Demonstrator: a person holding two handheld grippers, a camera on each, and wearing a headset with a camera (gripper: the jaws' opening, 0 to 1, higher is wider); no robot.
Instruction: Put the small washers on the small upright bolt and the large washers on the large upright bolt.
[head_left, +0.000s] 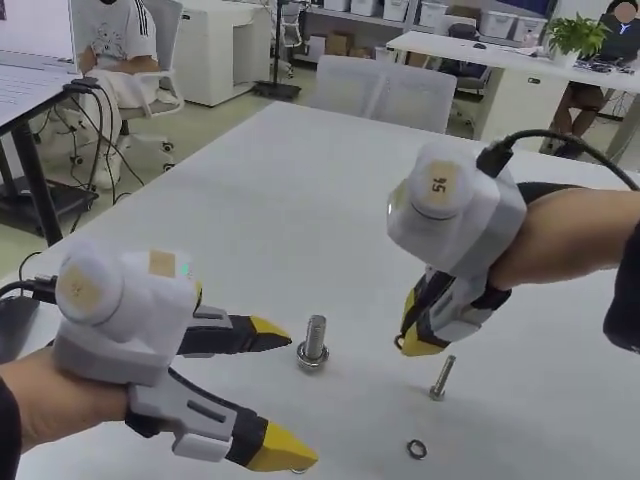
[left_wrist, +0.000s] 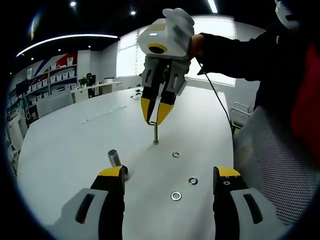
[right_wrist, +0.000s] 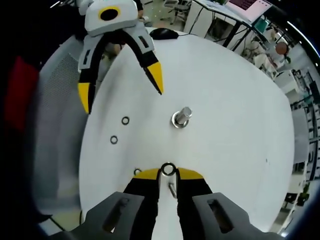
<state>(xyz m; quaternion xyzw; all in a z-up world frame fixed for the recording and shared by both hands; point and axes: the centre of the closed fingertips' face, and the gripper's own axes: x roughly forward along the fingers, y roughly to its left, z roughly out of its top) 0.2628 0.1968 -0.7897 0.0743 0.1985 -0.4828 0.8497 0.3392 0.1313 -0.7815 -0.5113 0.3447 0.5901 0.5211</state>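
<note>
1. Closest to the headset, the left gripper (head_left: 300, 396) is hovering low over the white table (head_left: 300, 180). Its two yellow-tipped jaws are standing wide apart with nothing between them.
2. Just beyond the tip of that gripper's upper jaw, the large bolt (head_left: 314, 340) is standing upright on a wider base. I cannot tell whether any rings are sitting around that base.
3. Off to the right, the right gripper (head_left: 408, 346) is pointing steeply down at the table. Its jaws are pinching together on a small washer (right_wrist: 168, 169), which is sitting right at the yellow tips.
4. The small bolt (head_left: 441, 378) is standing on the table near the large bolt, on the large bolt's right in the head view, leaning slightly.
5. In the right gripper view, the pinched ring is lying directly over the small bolt's shaft. In the left gripper view it is hanging just above the bolt's top, and I cannot tell whether the two are touching.
6. Three loose washers (left_wrist: 193, 180) are lying flat on the table, apart from one another, between the left gripper and the small bolt. The one nearest the left gripper's jaws is looking larger than the other two.
7. Both bolts and the loose rings are sitting near the table's near edge, between the two grippers.
</note>
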